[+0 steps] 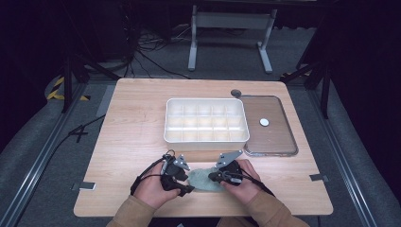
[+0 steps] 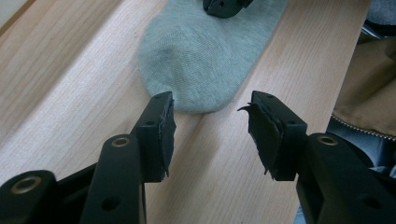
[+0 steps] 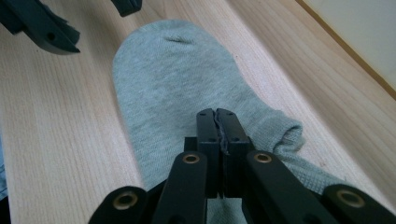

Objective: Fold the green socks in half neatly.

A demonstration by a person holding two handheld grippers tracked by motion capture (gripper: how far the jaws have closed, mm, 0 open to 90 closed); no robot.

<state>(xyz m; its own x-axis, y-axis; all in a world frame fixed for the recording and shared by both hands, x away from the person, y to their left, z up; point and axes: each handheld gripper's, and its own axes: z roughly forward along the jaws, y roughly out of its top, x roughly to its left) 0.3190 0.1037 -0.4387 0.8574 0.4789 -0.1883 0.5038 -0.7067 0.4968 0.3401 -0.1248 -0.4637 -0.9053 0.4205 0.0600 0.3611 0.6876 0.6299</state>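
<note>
Wooden table, pale grain, carries everything. Mid-table sits a white compartment tray, many small cells, all looking bare; just to its right lies a clear lid, flat, with a small white disc resting on it. A dark round thing lies at the lid's far corner, too small to identify

Near the table's front edge, between the two hands, lies a grey-green sock, flat on the wood, well apart from the tray

Right gripper has its jaws pressed together with a fold of the sock's fabric caught between them near the cuff end; the knit bunches up beside the jaws. Likely this pins or lifts one end so the other hand can work

Left gripper stands with jaws apart, empty, tips just short of the rounded toe end. It looks lined up to straddle the toe, so I judge the next move is a pinch there, perhaps for folding or rolling the sock toward the tray
</note>
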